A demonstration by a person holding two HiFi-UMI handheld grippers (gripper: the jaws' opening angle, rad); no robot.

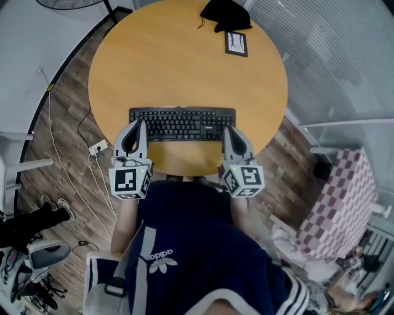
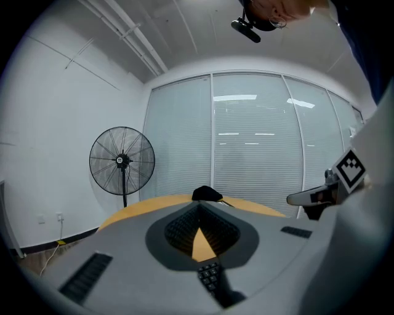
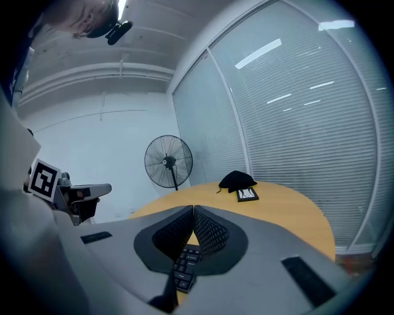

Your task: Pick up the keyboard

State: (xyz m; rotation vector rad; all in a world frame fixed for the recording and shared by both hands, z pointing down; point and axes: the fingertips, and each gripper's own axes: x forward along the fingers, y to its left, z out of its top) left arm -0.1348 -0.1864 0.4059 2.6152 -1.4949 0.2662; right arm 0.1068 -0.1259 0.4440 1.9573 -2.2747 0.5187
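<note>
A black keyboard (image 1: 181,123) lies flat on the round wooden table (image 1: 184,67), near its front edge. My left gripper (image 1: 142,123) is shut and holds nothing. Its tips are over the keyboard's left end. My right gripper (image 1: 225,130) is also shut and holds nothing, with its tips at the keyboard's right front corner. I cannot tell whether either one touches the keyboard. In the left gripper view the jaws (image 2: 200,206) meet, and keys (image 2: 210,274) show below them. In the right gripper view the closed jaws (image 3: 192,208) have keys (image 3: 183,268) beneath them.
A black cloth (image 1: 226,13) and a small framed card (image 1: 236,43) lie at the table's far side. A pedestal fan (image 2: 122,161) stands beyond the table. A power strip (image 1: 98,147) with cables lies on the floor at left. A checkered seat (image 1: 341,197) stands at right.
</note>
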